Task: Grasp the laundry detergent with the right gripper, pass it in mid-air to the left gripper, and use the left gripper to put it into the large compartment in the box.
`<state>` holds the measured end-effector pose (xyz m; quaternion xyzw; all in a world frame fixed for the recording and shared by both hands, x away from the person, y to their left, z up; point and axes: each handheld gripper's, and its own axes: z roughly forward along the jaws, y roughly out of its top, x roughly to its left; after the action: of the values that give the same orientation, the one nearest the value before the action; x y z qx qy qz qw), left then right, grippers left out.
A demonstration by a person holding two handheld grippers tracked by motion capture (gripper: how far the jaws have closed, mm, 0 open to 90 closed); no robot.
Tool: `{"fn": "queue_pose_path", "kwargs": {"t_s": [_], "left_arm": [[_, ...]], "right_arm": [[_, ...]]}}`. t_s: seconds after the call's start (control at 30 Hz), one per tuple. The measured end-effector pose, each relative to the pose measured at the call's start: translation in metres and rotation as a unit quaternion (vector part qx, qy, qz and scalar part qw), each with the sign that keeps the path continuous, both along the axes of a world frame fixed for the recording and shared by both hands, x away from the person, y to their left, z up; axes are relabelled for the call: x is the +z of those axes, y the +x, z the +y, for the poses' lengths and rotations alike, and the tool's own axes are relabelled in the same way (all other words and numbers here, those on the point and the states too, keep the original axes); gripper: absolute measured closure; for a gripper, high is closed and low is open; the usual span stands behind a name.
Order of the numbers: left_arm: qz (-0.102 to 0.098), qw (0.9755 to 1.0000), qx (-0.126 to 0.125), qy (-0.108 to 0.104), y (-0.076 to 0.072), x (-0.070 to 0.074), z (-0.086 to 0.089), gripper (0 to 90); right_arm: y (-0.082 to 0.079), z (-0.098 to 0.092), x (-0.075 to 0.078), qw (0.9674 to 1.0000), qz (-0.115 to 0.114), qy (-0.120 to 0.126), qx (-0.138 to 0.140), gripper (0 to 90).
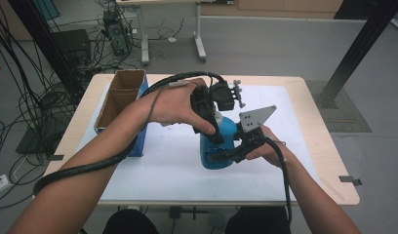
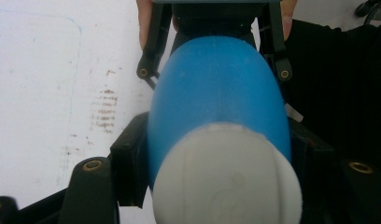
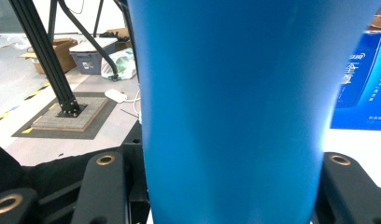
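In the high view, a blue bottle [image 1: 217,146] was seen upright on the white mat [image 1: 177,170], gripped by both grippers. In the left gripper view, its white cap [image 2: 226,177] was shown (top clamped). In the right gripper view, the body [image 3: 235,112] was clamped, a blue box [image 3: 363,79] behind.

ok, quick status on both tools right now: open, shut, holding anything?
Left tool: shut on the blue bottle, near its white cap.
Right tool: shut on the same bottle's body, lower down.

Blue bottle [image 3: 235,107] upright, clamped between black hand-held gripper [image 3: 226,186] jaws, blue carton [image 3: 363,79] behind
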<state>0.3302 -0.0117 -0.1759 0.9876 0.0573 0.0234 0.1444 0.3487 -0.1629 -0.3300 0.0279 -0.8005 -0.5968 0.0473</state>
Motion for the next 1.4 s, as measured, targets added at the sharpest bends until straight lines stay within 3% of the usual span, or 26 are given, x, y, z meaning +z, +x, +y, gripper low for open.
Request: {"fn": "queue_pose_path", "kwargs": {"t_s": [1.4], "left_arm": [[0.0, 0.9999, 0.003, 0.013, 0.0008, 0.0056, -0.0091, 37.9]], "right_arm": [[0.0009, -0.0061, 0.0011, 0.9999, -0.001, 0.016, 0.0, 43.9]]}}
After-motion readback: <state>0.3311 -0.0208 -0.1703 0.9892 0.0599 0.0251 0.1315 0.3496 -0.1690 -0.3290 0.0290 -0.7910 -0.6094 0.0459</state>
